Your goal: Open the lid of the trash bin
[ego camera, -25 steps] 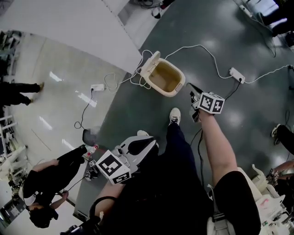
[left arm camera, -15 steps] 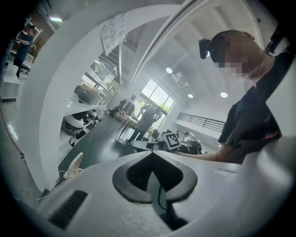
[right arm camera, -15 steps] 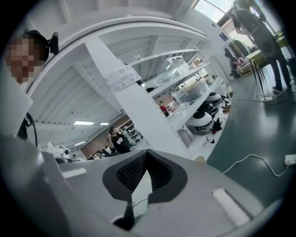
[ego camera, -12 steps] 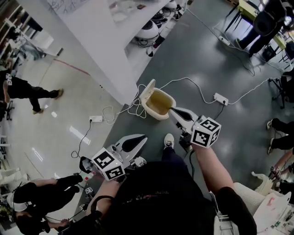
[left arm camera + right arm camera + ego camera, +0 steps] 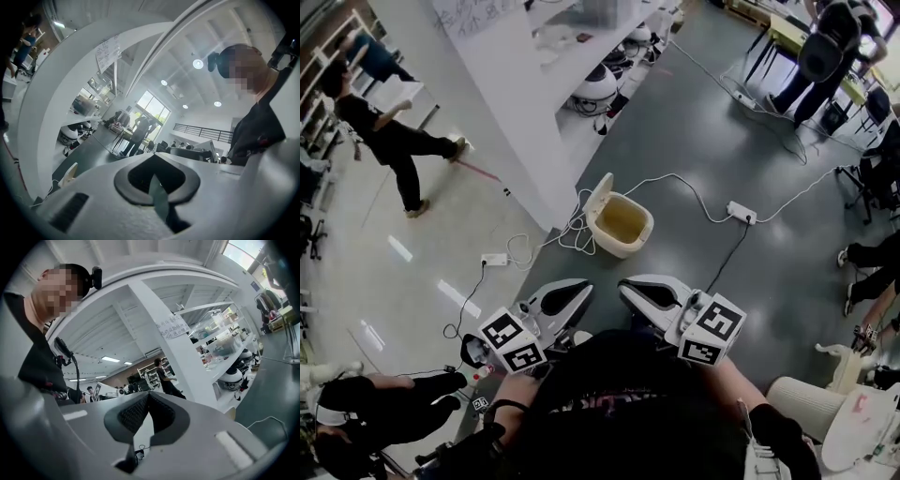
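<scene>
The cream trash bin (image 5: 622, 225) stands on the grey floor in the head view, its lid (image 5: 597, 198) swung up on the left side and the inside showing. Both grippers are held high, close under the camera and well apart from the bin. My left gripper (image 5: 584, 286) is shut with nothing in it; its jaws (image 5: 153, 182) meet in the left gripper view. My right gripper (image 5: 624, 285) is shut and empty too, its jaws (image 5: 146, 405) pressed together in the right gripper view. Both point out level across the room.
A white cable runs from the bin to a power strip (image 5: 740, 212); a second strip (image 5: 495, 260) lies left. A white pillar (image 5: 492, 112) stands behind the bin. A person (image 5: 394, 141) walks at far left, another (image 5: 384, 398) sits lower left. A white chair (image 5: 811, 403) stands at lower right.
Both grippers have risen away from the bin, the right one far more, from beside the bin's rim to close under the camera. The bin's lid stays open.
</scene>
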Available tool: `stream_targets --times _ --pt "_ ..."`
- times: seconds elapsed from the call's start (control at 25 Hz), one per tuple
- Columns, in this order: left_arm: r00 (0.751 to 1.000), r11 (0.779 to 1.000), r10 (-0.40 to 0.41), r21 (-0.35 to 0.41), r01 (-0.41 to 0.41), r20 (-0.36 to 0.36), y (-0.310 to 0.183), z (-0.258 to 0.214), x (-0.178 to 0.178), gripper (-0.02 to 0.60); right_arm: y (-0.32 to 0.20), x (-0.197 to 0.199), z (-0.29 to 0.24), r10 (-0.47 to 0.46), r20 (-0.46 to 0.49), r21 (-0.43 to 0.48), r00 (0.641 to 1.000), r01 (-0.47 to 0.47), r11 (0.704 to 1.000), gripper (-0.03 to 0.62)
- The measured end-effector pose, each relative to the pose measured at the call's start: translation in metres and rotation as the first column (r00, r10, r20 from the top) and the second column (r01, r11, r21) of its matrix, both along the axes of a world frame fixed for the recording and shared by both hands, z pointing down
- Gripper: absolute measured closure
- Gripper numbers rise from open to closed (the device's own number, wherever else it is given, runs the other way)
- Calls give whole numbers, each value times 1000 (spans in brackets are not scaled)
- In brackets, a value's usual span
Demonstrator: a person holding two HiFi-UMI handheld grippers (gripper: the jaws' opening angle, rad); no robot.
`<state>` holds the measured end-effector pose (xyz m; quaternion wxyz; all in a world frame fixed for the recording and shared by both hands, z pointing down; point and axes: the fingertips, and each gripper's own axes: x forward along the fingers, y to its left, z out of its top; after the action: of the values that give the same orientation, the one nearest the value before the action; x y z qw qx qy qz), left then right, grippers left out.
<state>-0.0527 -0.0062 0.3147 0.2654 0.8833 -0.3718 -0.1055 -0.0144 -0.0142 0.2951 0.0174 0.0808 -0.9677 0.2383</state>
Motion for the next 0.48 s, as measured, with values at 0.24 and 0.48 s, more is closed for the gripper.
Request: stream_targets --times 0.24,0.48 --pt "997 997 78 -10 -78 9 8 -9 10 580 18 3 1 14 36 -49 999 -12 999 586" --pt "994 994 105 -11 -105 10 16 -13 17 580 26 4 0 25 61 -65 998 -21 998 586"
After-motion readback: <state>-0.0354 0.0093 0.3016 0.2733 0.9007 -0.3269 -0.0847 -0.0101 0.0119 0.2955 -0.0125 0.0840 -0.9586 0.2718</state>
